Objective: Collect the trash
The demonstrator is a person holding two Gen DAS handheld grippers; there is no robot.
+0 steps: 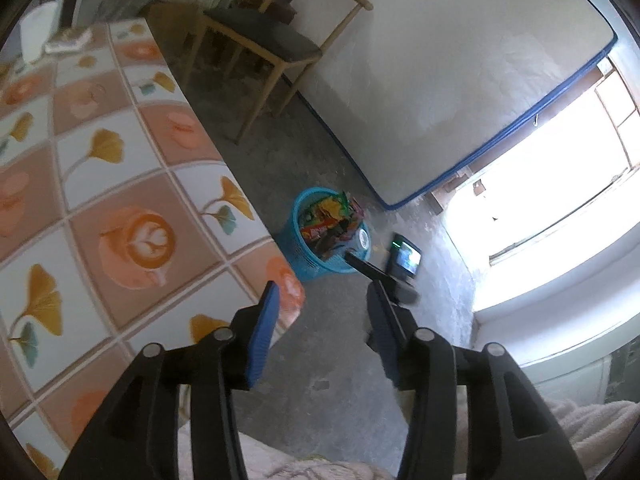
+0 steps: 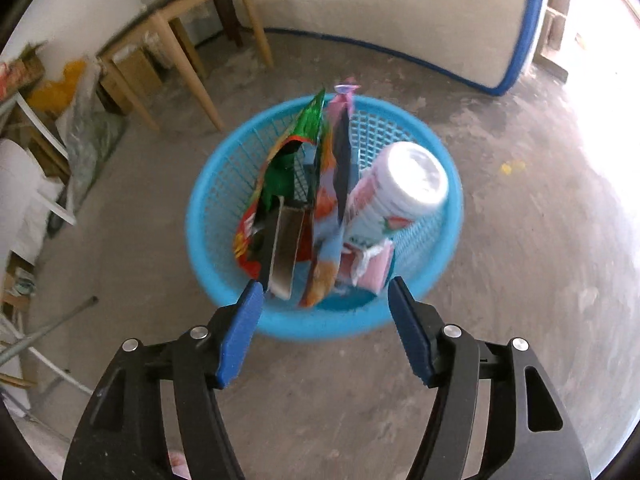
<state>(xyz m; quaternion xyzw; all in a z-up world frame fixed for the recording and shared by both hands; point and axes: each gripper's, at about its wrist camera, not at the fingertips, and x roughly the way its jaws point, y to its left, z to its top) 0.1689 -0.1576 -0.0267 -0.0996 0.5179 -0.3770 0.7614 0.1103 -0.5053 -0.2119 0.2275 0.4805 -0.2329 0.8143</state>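
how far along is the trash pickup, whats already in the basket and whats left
Done: the blue basket on the floor already holds snack wrappers and a white bottle. In hand: nothing; the right gripper hangs open above the basket and the left gripper is open and empty by the table corner. Left: the tablecloth in view shows no loose trash up close; items at its far end are too blurred to judge.

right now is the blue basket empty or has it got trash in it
It holds trash: the blue basket has snack wrappers standing up in it, some poking above the rim, and a white-capped bottle leaning inside.
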